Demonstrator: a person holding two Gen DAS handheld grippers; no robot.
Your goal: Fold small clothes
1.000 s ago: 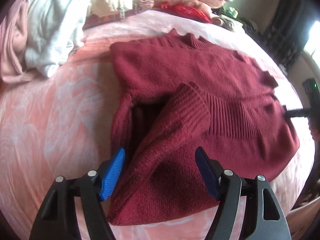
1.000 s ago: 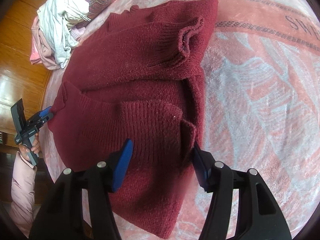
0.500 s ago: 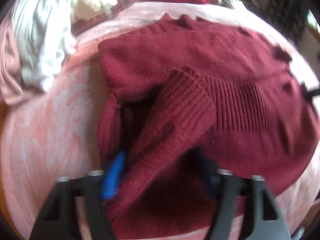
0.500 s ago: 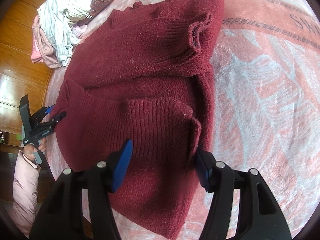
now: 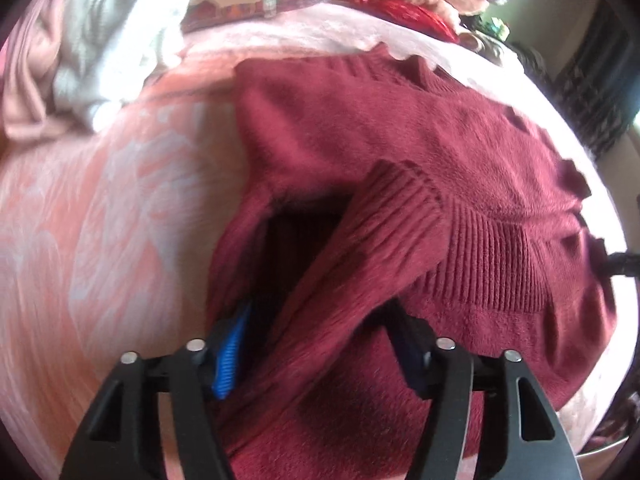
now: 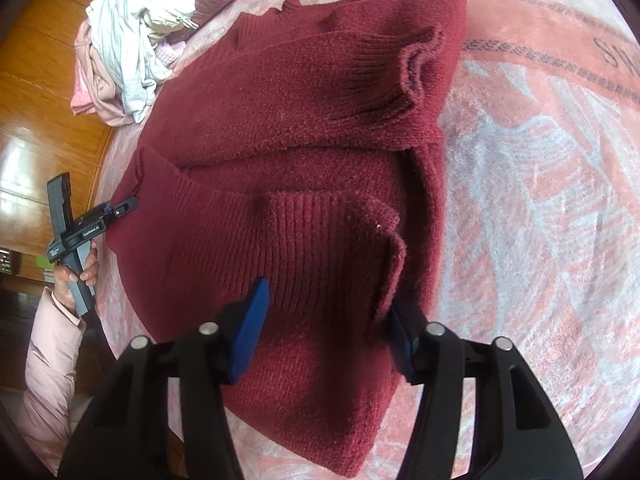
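From the left wrist camera we look down on a dark red knitted sweater (image 5: 400,160) lying folded on a pink patterned bedspread (image 5: 100,220). Our left gripper (image 5: 320,344) has its two fingers sunk into the near edge of the sweater, with a raised fold of the knit running up between them. The blue-padded left finger (image 5: 230,354) sits in a dark gap under that fold; the right finger is half buried in fabric. The jaws are opening, and they stand fairly wide with the fold loosely between them. We cannot tell whether the pads press on it. A ribbed cuff (image 5: 408,196) lies across the middle of the sweater. At the far left a heap of pale clothes (image 5: 100,40) rests on the bed, with more bright bedding at the far edge.

From the right wrist camera we see the same sweater (image 6: 300,120) from the other side — spread over the bedspread (image 6: 540,200), collar towards the far left. Our right gripper (image 6: 326,332) straddles the near ribbed hem (image 6: 320,248); its jaws are closing, at a middling width, with the hem's folded corner between them. The right pad touches the hem's edge while the left pad (image 6: 250,332) lies on top of the knit. Another ribbed cuff (image 6: 416,68) lies folded at the far right of the sweater. At the far left edge the left gripper (image 6: 122,208), held in a hand (image 6: 76,272) with a pale pink sleeve (image 6: 48,360), meets the sweater's corner. The heap of pale clothes (image 6: 132,40) lies beyond, above a wooden floor (image 6: 32,100).
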